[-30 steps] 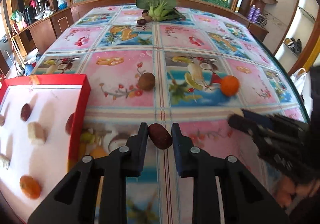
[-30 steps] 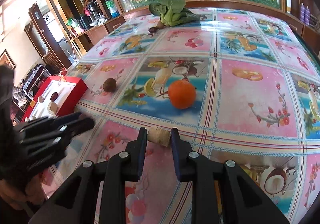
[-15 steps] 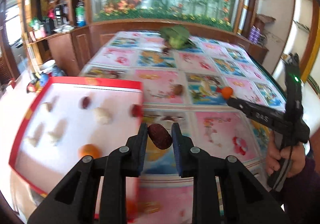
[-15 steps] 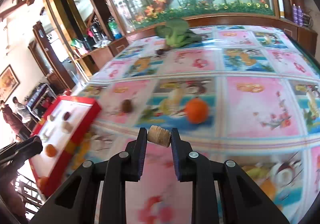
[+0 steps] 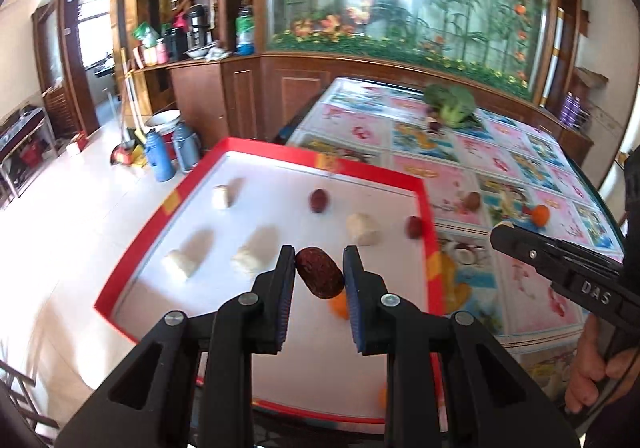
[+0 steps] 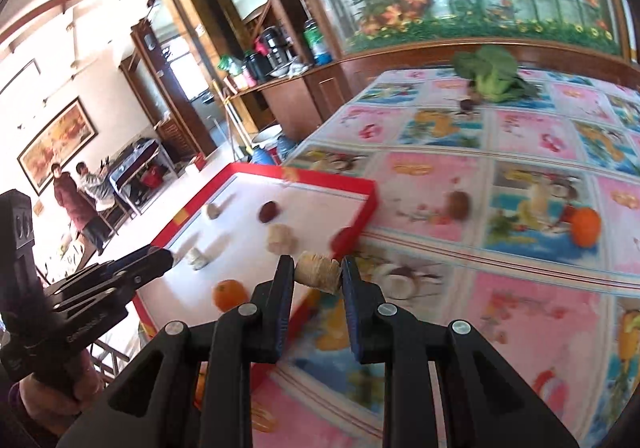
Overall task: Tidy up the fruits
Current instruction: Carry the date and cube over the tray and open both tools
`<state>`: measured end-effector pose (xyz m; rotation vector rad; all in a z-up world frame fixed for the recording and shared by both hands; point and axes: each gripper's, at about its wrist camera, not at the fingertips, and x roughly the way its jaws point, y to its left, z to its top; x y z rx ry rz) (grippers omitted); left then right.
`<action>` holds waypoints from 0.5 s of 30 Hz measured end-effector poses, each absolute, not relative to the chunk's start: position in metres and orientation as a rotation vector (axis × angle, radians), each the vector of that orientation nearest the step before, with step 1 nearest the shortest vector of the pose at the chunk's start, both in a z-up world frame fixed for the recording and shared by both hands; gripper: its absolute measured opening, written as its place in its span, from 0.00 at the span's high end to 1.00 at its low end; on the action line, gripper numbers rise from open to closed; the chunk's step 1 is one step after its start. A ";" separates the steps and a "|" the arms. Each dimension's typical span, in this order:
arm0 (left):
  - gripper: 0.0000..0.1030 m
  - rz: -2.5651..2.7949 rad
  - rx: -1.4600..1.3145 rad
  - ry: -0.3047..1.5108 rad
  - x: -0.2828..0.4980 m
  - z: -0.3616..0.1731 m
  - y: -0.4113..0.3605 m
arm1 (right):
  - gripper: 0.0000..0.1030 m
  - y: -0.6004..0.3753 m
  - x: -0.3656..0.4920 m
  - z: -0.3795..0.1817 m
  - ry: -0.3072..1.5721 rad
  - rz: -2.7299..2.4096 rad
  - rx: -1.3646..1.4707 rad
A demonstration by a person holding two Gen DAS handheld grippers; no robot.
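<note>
My left gripper [image 5: 319,277] is shut on a dark red date [image 5: 319,277] and hangs over the red-rimmed white tray [image 5: 280,156]. In the tray lie several pale banana pieces [image 5: 362,229], two dates [image 5: 319,200] and a small orange [image 5: 339,305] partly behind my finger. My right gripper [image 6: 317,277] is shut on a pale banana piece [image 6: 317,277], held above the tray's right edge [image 6: 370,204]. On the tablecloth remain a brown kiwi [image 6: 458,204] and an orange [image 6: 585,226].
Leafy greens [image 6: 494,74] with a dark fruit beside them lie at the table's far end. The tray overhangs the table's left side above a tiled floor with two blue flasks [image 5: 158,156]. Two people [image 6: 78,196] stand far left. A wooden counter runs behind.
Both grippers have lifted off the tablecloth and swung left with their fruit: the left now hangs over the tray, the right near its right edge.
</note>
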<state>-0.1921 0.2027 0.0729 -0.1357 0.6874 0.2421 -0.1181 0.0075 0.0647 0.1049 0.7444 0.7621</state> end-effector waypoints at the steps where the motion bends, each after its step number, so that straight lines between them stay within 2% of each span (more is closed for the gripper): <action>1: 0.75 0.250 -0.140 0.688 -0.193 0.072 0.207 | 0.78 0.013 -0.120 0.064 0.747 0.769 0.097; 15: 0.75 0.296 -0.191 0.705 -0.207 0.056 0.244 | 0.78 0.054 -0.136 0.051 0.773 0.796 0.034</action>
